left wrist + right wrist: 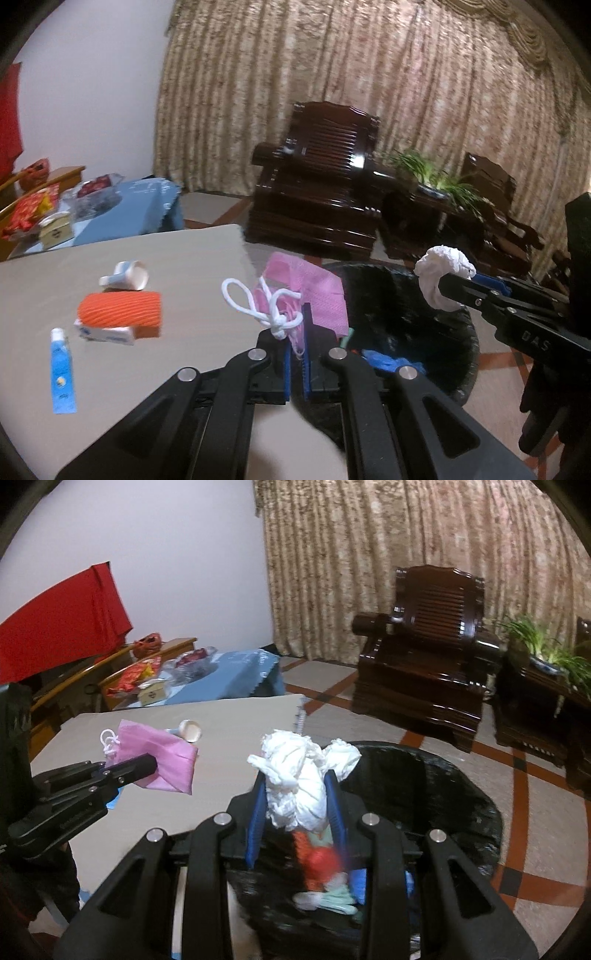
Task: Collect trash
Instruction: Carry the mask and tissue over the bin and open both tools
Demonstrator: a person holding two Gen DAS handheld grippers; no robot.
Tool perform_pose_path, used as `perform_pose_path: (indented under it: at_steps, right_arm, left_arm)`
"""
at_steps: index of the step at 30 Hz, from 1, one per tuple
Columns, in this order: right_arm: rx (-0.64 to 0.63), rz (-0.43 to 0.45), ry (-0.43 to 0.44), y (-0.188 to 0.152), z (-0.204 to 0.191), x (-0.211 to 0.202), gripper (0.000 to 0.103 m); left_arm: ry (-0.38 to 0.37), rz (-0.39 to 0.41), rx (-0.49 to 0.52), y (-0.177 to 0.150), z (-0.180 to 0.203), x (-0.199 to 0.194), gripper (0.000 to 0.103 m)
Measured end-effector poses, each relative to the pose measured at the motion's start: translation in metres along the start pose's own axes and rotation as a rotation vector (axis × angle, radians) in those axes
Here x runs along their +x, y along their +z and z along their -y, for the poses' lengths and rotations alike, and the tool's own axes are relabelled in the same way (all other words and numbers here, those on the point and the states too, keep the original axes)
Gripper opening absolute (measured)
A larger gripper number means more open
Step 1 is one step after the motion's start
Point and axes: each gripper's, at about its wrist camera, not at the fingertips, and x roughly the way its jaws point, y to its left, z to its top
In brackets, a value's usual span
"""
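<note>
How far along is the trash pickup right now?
Done: some trash lies in the black bin. In hand: left tongs grip a pink mask, right tongs a tissue wad. Left on the table: orange roll, blue tube, white cup.

Dark wooden armchair [317, 184] before beige curtain [369, 74].

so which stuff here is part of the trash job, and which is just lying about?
Job:
- pink mask, in left tool
- white tissue wad, in right tool
- black bin
- table leftovers: orange wrap, blue tube, paper cup

Lying about:
- armchair
- plant
- curtain
</note>
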Motion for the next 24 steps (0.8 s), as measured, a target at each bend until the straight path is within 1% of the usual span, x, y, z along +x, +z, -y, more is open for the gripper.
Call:
perform_pose_path:
  at_steps: [7,10,12,13,14,15,16,17,18,19,20,21,22,24]
  right_arm:
    - [0.012,-0.022,-0.061,-0.009,0.033,0.006,0.030]
    - [0.019,-0.027,-0.078,-0.009,0.045,0.013,0.032]
    - [0.020,-0.030,-0.092,-0.010,0.050,0.017,0.037]
    - [0.022,-0.034,-0.101,-0.011,0.052,0.019,0.041]
    - [0.026,-0.043,-0.114,-0.013,0.056,0.022,0.051]
    - [0.028,-0.048,-0.125,-0.015,0.057,0.024,0.061]
    - [0.031,-0.049,-0.143,-0.017,0.059,0.025,0.065]
    - [0.033,-0.049,-0.149,-0.018,0.060,0.025,0.070]
    - [0.034,-0.051,-0.154,-0.020,0.061,0.025,0.075]
    - [0.034,-0.051,-0.156,-0.021,0.062,0.024,0.076]
    - [0.032,-0.048,-0.162,-0.022,0.062,0.023,0.079]
    - [0.031,-0.046,-0.167,-0.023,0.061,0.022,0.085]
    - [0.030,-0.040,-0.174,-0.024,0.060,0.020,0.087]
    - [0.029,-0.031,-0.177,-0.024,0.057,0.017,0.091]
  left_arm:
    - [-0.051,-0.025,0.034,0.005,0.033,0.034,0.004]
    - [-0.064,-0.023,0.048,0.008,0.043,0.047,0.005]
    - [-0.073,-0.029,0.056,0.009,0.048,0.055,0.005]
    - [-0.084,-0.036,0.057,0.010,0.050,0.060,0.007]
    - [-0.088,-0.045,0.058,0.010,0.052,0.063,0.009]
    - [-0.092,-0.053,0.056,0.009,0.053,0.066,0.017]
    - [-0.103,-0.067,0.054,0.007,0.053,0.068,0.032]
    - [-0.105,-0.076,0.053,0.006,0.054,0.069,0.042]
    - [-0.102,-0.088,0.053,0.002,0.053,0.069,0.056]
    - [-0.101,-0.093,0.052,0.000,0.052,0.069,0.058]
    - [-0.103,-0.110,0.049,-0.004,0.049,0.069,0.059]
    - [-0.101,-0.122,0.045,-0.008,0.047,0.068,0.063]
    - [-0.094,-0.131,0.037,-0.012,0.044,0.067,0.066]
    - [-0.087,-0.136,0.027,-0.017,0.038,0.062,0.068]
